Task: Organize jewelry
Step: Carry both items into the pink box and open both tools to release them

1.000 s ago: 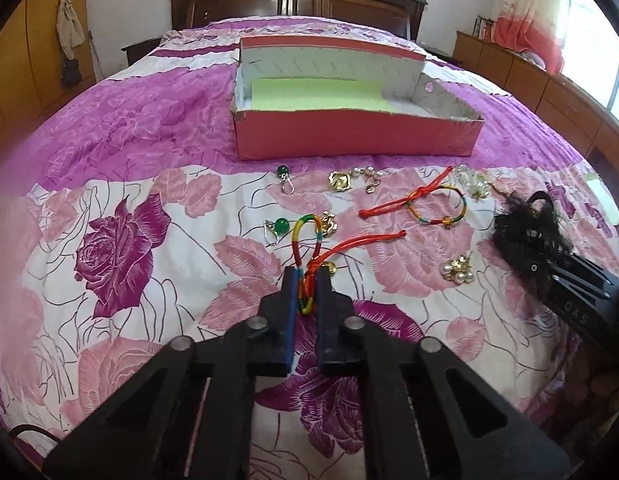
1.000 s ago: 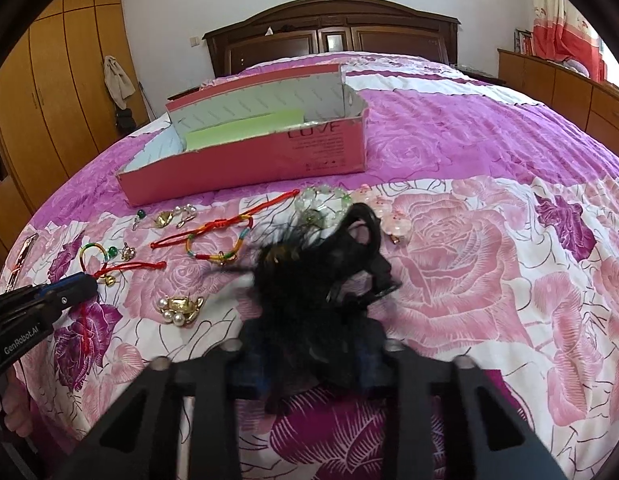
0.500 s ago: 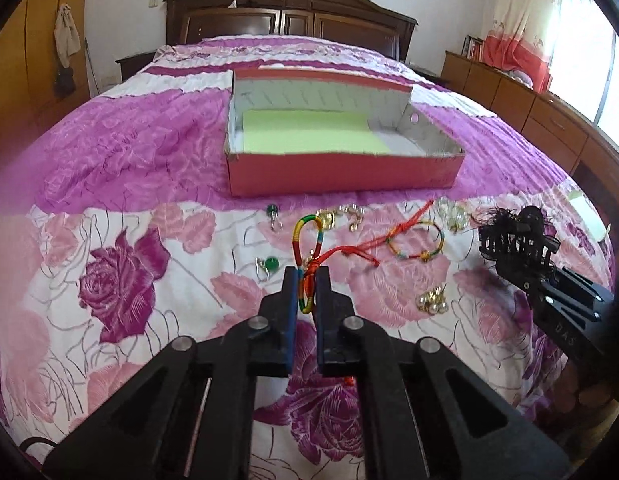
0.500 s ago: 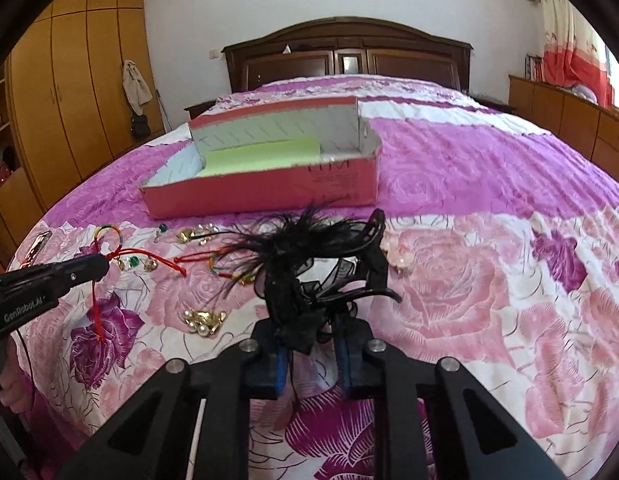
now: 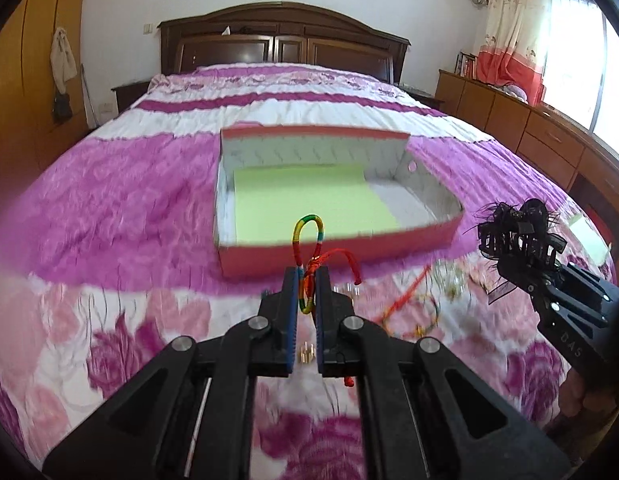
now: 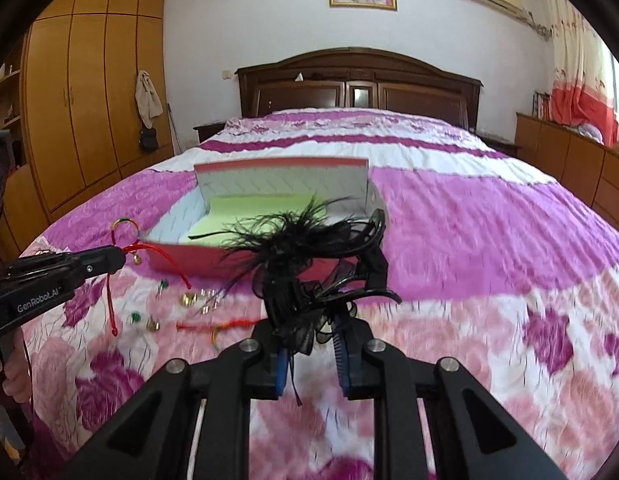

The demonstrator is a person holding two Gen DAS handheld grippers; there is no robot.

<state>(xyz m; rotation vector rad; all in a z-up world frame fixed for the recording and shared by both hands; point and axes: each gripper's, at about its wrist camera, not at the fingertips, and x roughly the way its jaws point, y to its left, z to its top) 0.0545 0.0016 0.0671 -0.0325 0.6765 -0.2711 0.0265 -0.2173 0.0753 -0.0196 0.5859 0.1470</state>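
Observation:
My left gripper [image 5: 307,280] is shut on a rainbow cord bracelet [image 5: 308,236] with red string tails, held in the air just before the near wall of the open pink box [image 5: 413,240]. The box has white inner walls and a green sheet inside. My right gripper [image 6: 311,328] is shut on a black feathered hair clip [image 6: 305,248], lifted above the bed in front of the box [image 6: 181,258]. Each gripper shows in the other's view: the right one [image 5: 521,256] with the clip, the left one [image 6: 117,258] with the bracelet [image 6: 125,228].
Loose jewelry lies on the floral bedspread in front of the box: gold pieces [image 6: 189,299], green-bead earrings [image 6: 136,317], a red and rainbow bracelet [image 6: 225,326]. A wooden headboard [image 6: 357,84] is behind, a wardrobe [image 6: 85,92] left, cabinets [image 5: 529,136] right.
Both grippers have risen off the bed and moved toward the box, carrying the bracelet and the hair clip. The red tails now hang free.

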